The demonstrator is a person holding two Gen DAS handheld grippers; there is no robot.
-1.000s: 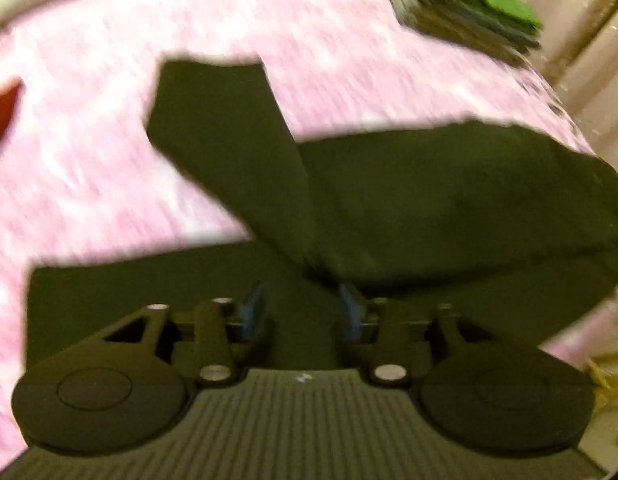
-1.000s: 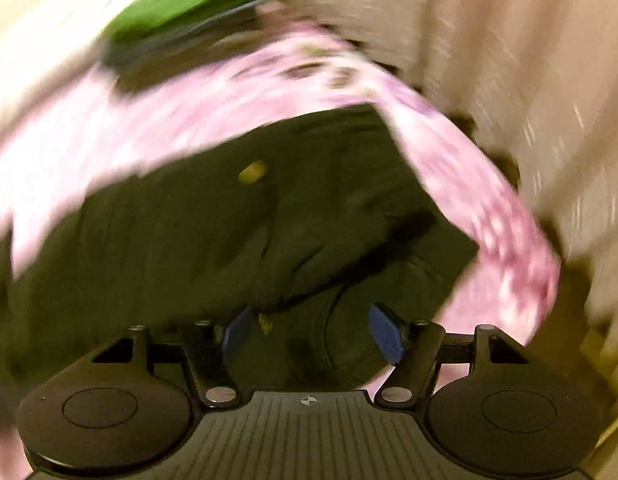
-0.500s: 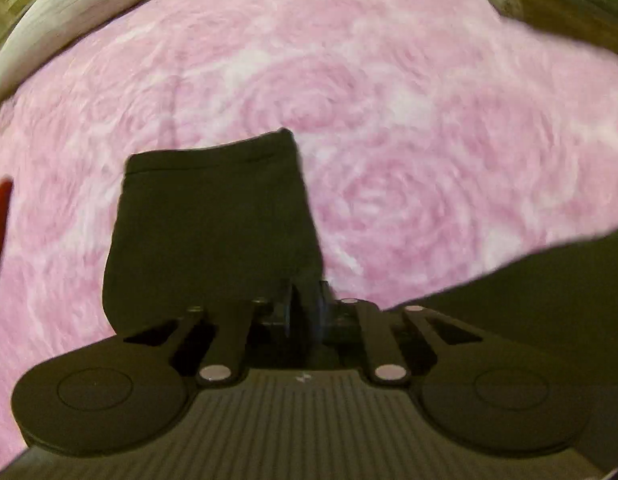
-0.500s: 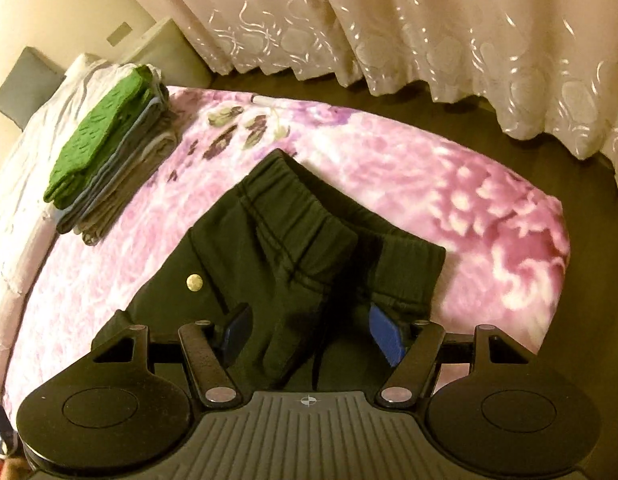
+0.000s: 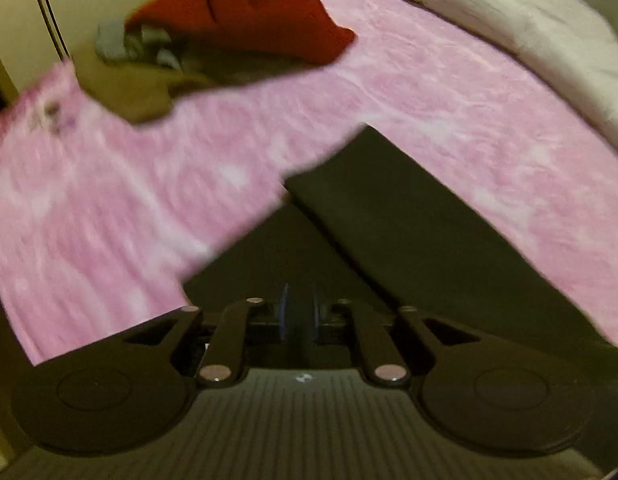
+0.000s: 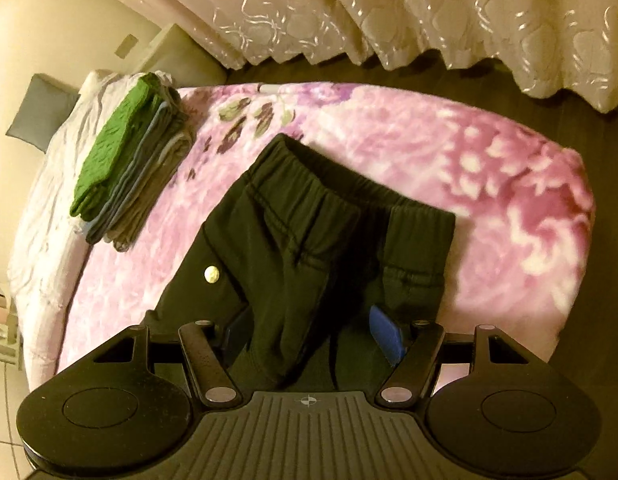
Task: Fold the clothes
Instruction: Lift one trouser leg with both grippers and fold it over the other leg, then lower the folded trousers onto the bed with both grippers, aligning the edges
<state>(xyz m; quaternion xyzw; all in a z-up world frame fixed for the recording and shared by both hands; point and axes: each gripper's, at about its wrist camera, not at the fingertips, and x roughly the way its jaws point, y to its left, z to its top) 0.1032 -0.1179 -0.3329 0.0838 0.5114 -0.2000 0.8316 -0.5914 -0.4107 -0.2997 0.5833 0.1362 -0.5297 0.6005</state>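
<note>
Partly hidden behind its own dark housing, the left gripper [image 5: 297, 318] has its two blue pads drawn close together with a strip of dark cloth between them, so it is clenched on the black trousers [image 5: 421, 232]. That view is smeared by blur: the trouser leg reads only as a flat dark band running up and to the left across the pink blanket [image 5: 149, 208], and its seams cannot be made out. At the top, a red garment [image 5: 261, 8] lies on a heap of olive and grey clothes [image 5: 141, 80], soft-edged and cut off by the frame; a white duvet [image 5: 529, 28] lines the far side.

The right wrist view is sharp and shows what the left cannot: the elastic waistband [image 6: 341, 196] of the trousers, bunched in two humps, and a pale round button [image 6: 211, 274]. The right gripper [image 6: 313, 336] has its fingers wide apart, released, with the fabric lying loose between them; its left pad is mostly covered by cloth. Only here appear the folded stack [image 6: 129, 164] with a green piece on top, well apart from the trousers, and the embroidered curtain [image 6: 429, 12] beyond the bed.
</note>
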